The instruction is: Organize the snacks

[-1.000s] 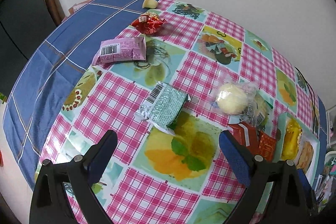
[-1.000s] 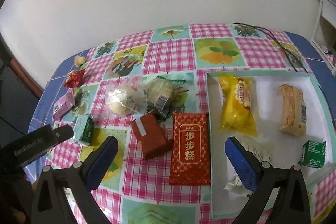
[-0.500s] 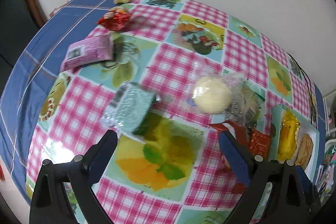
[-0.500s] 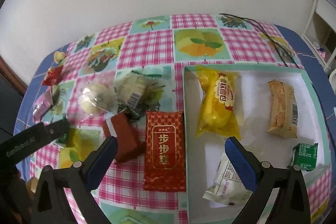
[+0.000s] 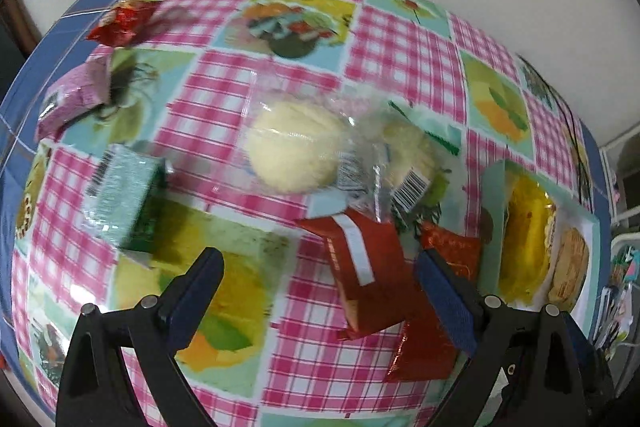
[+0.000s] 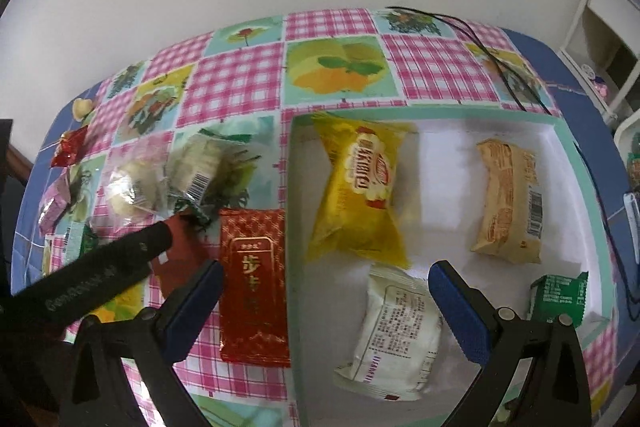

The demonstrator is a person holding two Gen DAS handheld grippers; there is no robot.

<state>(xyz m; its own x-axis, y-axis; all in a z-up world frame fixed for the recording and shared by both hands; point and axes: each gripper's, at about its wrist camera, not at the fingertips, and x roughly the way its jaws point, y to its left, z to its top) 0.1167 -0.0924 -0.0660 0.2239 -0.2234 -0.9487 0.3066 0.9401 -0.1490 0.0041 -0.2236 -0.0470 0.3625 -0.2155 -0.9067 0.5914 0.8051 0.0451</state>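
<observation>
Left gripper [image 5: 320,291] wide, empty; brown-red foil packet with white stripe [image 5: 362,269] between its fingers, below. Right gripper [image 6: 326,297] wide, empty, above white shallow tray [image 6: 576,163]; white plastic-wrapped snack [image 6: 394,331] between fingers.

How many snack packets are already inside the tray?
4: yellow packet at far left, tan packet at far right, white packet near middle, green packet in the near right corner of the tray.
</observation>
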